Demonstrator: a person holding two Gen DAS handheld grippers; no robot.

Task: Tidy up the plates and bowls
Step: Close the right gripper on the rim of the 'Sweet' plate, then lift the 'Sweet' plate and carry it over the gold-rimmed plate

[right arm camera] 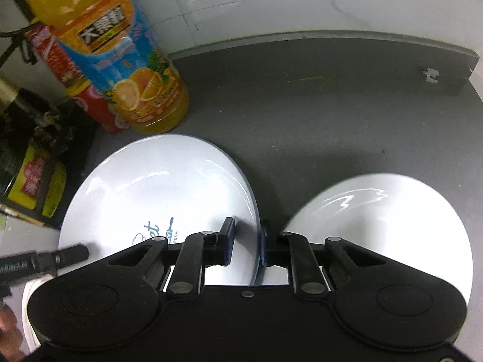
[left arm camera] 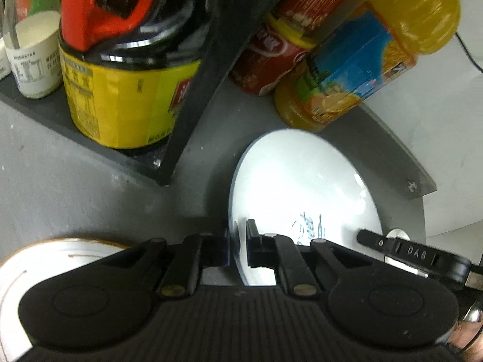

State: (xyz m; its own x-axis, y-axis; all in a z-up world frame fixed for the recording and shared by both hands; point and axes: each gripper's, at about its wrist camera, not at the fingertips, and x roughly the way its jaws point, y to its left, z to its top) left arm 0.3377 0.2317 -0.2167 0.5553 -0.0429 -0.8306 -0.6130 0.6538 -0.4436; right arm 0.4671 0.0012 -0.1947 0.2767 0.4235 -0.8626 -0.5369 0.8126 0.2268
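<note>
My left gripper [left arm camera: 238, 249] is clamped on the near-left rim of the white round plate with blue printed lettering [left arm camera: 302, 187]; its jaws straddle the edge. My right gripper [right arm camera: 247, 246] is clamped on the same plate's [right arm camera: 163, 187] right rim, one pad above and one below the edge. The plate sits low over the dark grey tabletop [right arm camera: 317, 105], just in front of the orange juice bottle with blue label [right arm camera: 132, 69]. A second plain white plate [right arm camera: 386, 220] lies to its right. A white brown-rimmed bowl [left arm camera: 36, 259] sits to the left, beside my left gripper.
</note>
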